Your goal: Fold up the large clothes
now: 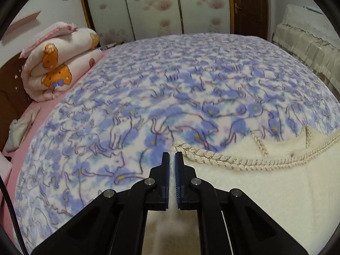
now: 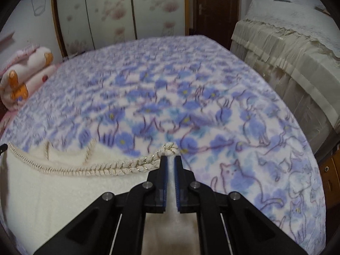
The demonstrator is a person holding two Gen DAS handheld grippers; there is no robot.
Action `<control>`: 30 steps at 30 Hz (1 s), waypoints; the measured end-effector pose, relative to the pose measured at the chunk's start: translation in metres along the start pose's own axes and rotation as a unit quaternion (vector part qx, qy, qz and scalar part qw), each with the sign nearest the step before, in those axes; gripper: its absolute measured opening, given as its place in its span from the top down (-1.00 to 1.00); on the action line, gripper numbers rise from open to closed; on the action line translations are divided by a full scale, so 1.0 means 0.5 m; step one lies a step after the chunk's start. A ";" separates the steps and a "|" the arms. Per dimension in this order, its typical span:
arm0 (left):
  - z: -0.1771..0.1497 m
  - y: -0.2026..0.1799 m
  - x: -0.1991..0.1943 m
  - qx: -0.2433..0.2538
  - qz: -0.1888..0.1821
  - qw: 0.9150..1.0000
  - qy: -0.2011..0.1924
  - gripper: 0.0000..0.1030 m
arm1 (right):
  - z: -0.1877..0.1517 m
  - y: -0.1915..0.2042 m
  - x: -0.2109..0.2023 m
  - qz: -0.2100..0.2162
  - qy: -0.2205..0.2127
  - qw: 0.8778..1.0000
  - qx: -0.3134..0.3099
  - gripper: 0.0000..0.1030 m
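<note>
- Now the left claw [image 1: 172, 156] pinches a fold of the cream fluffy garment [image 1: 265, 191], right by its braided rope trim [image 1: 212, 158].
- The right claw [image 2: 170, 159] pinches the same garment [image 2: 63, 191] at its other corner.
- The garment lies on the bed's blue flower blanket [image 1: 170, 85].
- A rolled bear quilt [image 1: 55, 63] sits at the far left of the bed.

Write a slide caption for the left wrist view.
Left gripper shut on cream garment edge, above cat-print blanket.
</note>
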State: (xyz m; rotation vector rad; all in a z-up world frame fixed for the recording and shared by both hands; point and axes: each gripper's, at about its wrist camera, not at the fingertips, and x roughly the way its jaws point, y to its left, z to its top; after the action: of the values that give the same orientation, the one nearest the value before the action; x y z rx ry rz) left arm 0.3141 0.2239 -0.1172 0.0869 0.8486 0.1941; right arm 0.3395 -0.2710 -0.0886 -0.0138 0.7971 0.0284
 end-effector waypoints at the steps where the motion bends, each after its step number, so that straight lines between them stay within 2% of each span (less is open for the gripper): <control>1: 0.004 -0.003 -0.008 0.006 0.003 1.000 -0.006 0.95 | 0.008 -0.002 -0.011 0.002 -0.009 1.000 0.006 0.92; 3: 0.012 -0.004 -0.016 0.004 0.010 1.000 -0.016 0.95 | 0.021 -0.004 -0.022 0.004 -0.021 1.000 0.016 0.92; 6: 0.023 0.005 0.010 -0.023 0.024 0.999 -0.013 0.95 | 0.027 -0.012 0.008 -0.004 -0.012 0.999 0.031 0.92; 9: 0.008 -0.006 0.079 -0.033 0.039 0.998 0.021 0.95 | 0.005 -0.020 0.083 -0.025 0.033 0.998 0.048 0.92; 13: -0.052 -0.030 0.191 -0.028 0.069 0.994 0.080 0.96 | -0.055 -0.026 0.191 -0.052 0.093 0.992 0.068 0.92; 17: -0.075 -0.015 0.225 -0.051 0.073 0.992 0.084 1.00 | -0.067 -0.018 0.212 -0.061 0.090 0.993 0.055 0.90; 18: -0.077 0.001 0.235 -0.062 0.092 0.989 0.094 1.00 | -0.064 -0.019 0.213 -0.060 0.090 0.993 0.053 0.90; 19: -0.082 0.020 0.242 -0.083 0.094 0.987 0.103 1.00 | -0.063 -0.021 0.214 -0.058 0.091 0.993 0.053 0.89; 21: -0.093 0.072 0.244 -0.152 0.068 0.980 0.109 1.00 | -0.062 -0.025 0.213 -0.054 0.094 0.993 0.055 0.86; 22: -0.096 0.081 0.238 -0.163 0.048 0.980 0.106 1.00 | -0.061 -0.021 0.210 -0.057 0.094 0.993 0.050 0.86; 25: -0.094 0.064 0.210 -0.130 0.022 0.986 0.107 0.94 | -0.049 -0.008 0.180 -0.057 0.089 0.994 0.041 0.80; 27: -0.090 0.043 0.182 -0.097 0.034 0.989 0.103 0.88 | -0.034 -0.006 0.143 -0.053 0.075 0.994 0.057 0.80; 30: -0.081 0.003 0.115 -0.064 0.021 0.995 0.069 0.76 | -0.016 0.019 0.076 -0.046 0.037 0.996 0.060 0.79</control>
State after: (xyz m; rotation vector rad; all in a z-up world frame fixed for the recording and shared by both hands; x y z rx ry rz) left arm 0.3206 0.2371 -0.1859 -0.0289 0.9696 0.2959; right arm 0.3600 -0.2608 -0.1213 0.0617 0.8708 -0.1070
